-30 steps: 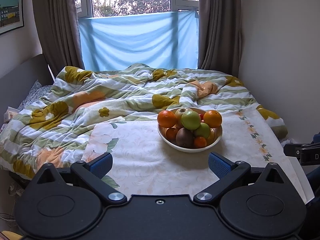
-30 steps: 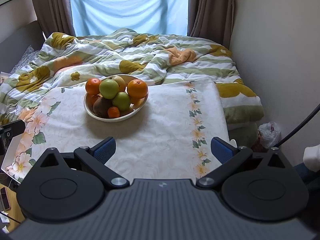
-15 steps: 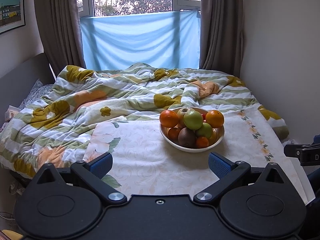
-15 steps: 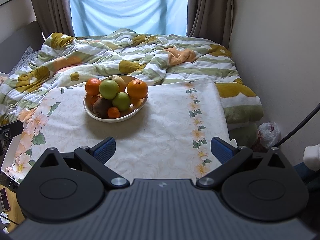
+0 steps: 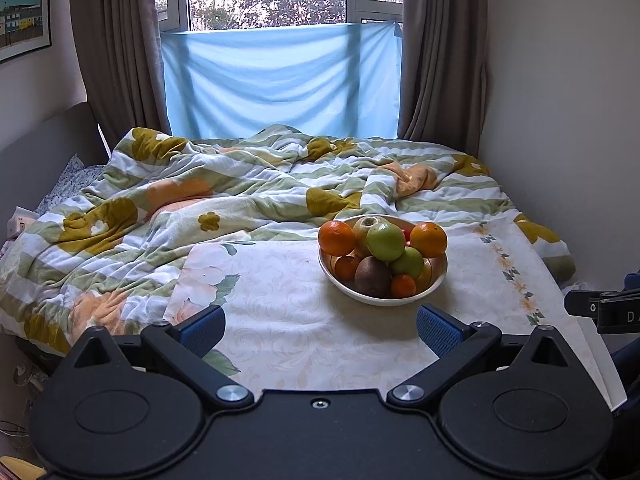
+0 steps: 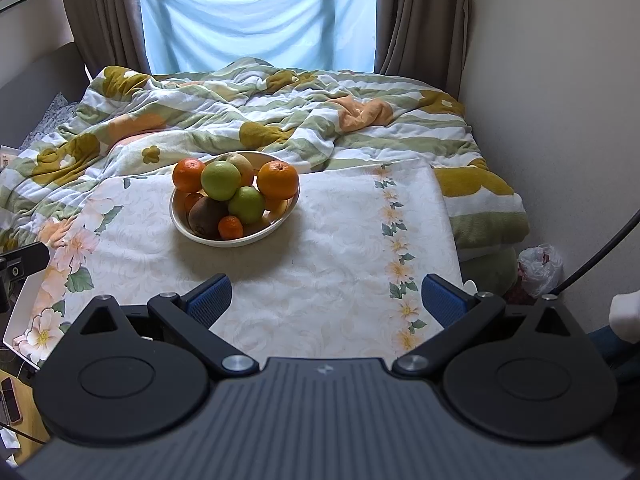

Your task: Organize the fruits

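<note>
A white bowl (image 5: 437,280) (image 6: 176,216) piled with fruit stands on a floral white board (image 5: 280,320) (image 6: 340,248) laid on the bed. On top sit two oranges (image 5: 337,237) (image 6: 278,180), a green apple (image 5: 385,241) (image 6: 220,180) and a pale apple (image 5: 366,225). Lower lie a second green apple (image 6: 247,204), a brown kiwi (image 5: 372,276) (image 6: 207,213) and small tangerines (image 5: 403,285) (image 6: 230,227). My left gripper (image 5: 320,330) hangs open short of the bowl, which sits ahead to its right. My right gripper (image 6: 325,298) is open and empty, the bowl ahead to its left.
A rumpled flowered quilt (image 5: 200,200) covers the bed behind the board. Walls close in on the right (image 6: 560,120); curtains and a blue cloth (image 5: 280,80) hang at the window. A plastic bag (image 6: 540,266) lies by the bed's right side. A phone (image 6: 10,400) rests low left.
The left wrist view has tilted up slightly and drifted, so the bowl sits a little further right and more window shows. The right view is nearly unchanged. Both grippers stay open.
</note>
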Demonstrator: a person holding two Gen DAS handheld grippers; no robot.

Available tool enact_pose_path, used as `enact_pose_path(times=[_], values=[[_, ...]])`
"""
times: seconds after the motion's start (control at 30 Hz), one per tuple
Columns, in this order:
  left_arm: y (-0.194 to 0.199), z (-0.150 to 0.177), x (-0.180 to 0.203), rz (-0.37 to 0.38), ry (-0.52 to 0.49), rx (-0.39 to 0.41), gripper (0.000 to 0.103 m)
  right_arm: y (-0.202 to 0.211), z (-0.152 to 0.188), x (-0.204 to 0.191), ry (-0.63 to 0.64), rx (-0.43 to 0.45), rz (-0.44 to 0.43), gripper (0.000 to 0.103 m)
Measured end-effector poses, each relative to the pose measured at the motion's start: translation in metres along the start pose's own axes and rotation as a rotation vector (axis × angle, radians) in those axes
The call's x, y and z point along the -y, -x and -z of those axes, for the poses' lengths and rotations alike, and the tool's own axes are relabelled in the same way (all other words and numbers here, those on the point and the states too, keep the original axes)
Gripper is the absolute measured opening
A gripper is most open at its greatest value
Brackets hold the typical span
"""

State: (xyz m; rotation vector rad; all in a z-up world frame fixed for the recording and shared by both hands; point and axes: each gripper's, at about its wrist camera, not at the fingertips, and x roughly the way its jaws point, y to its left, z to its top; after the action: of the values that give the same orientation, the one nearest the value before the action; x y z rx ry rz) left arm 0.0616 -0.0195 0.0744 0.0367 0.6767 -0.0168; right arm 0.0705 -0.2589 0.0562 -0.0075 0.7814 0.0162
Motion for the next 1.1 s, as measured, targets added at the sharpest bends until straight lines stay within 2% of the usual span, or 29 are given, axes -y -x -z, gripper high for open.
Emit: enact_pose_path(times=[0.83, 1.1], values=[[-0.0048, 0.0011, -0.0019, -0.011, 0.004, -0.013, 0.103, -0.0010, -0.0008, -0.0003, 0.000, 0.000, 0.001, 0.103], [-0.0024, 0.0030, -0.0038, -0.026, 0.008, 0.018, 0.103, -0.0033, -0.0004, -0.0004, -0.003, -0.005, 0.005, 0.103]])
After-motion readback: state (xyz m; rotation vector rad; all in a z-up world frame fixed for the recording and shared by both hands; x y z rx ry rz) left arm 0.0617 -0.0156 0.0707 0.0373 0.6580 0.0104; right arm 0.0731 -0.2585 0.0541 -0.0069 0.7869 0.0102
